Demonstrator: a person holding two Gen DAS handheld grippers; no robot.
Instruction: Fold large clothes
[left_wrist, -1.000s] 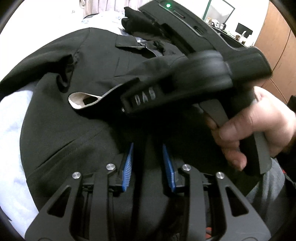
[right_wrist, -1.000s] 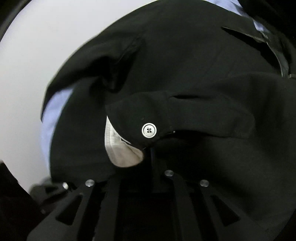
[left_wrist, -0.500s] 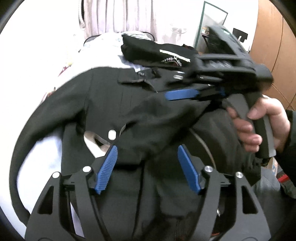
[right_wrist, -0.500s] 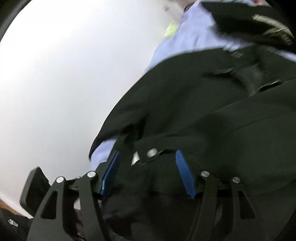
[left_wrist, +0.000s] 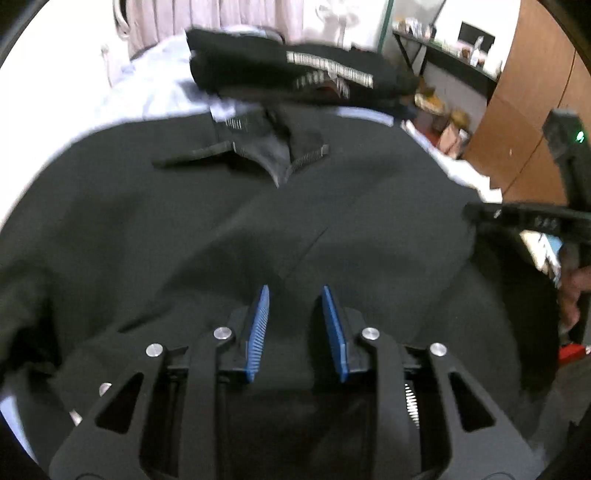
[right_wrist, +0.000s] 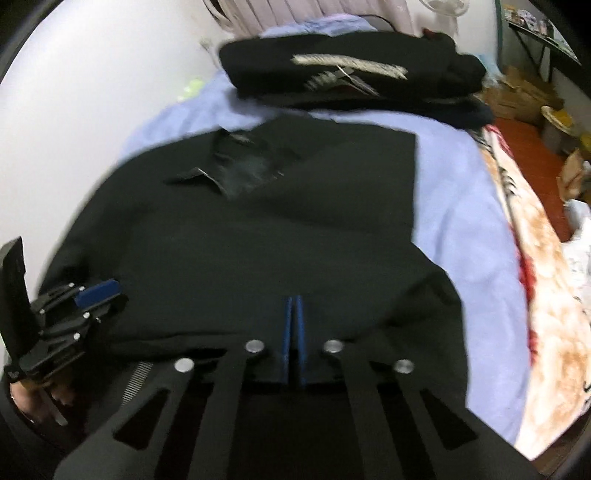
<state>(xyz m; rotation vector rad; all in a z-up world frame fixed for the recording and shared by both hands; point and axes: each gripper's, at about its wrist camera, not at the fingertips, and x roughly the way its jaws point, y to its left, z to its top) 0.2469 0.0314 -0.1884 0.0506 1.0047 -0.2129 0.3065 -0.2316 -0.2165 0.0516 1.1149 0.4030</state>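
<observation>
The black jacket (right_wrist: 266, 236) lies collar-up across the near half of the bed, on the pale blue sheet (right_wrist: 458, 192), its front facing me and one side already turned in to a straight edge toward the bed's right side. I judge the sleeves are in and the lengthwise fold from hem to collar remains. My left gripper (left_wrist: 295, 325) sits over the near hem with its blue pads apart and nothing between them. My right gripper (right_wrist: 293, 332) has its pads pressed together at the hem; motion blur makes it hard to say whether cloth is pinched there, so I cannot tell. A folded dark garment (right_wrist: 351, 74) with light lettering rests at the bed's far edge.
</observation>
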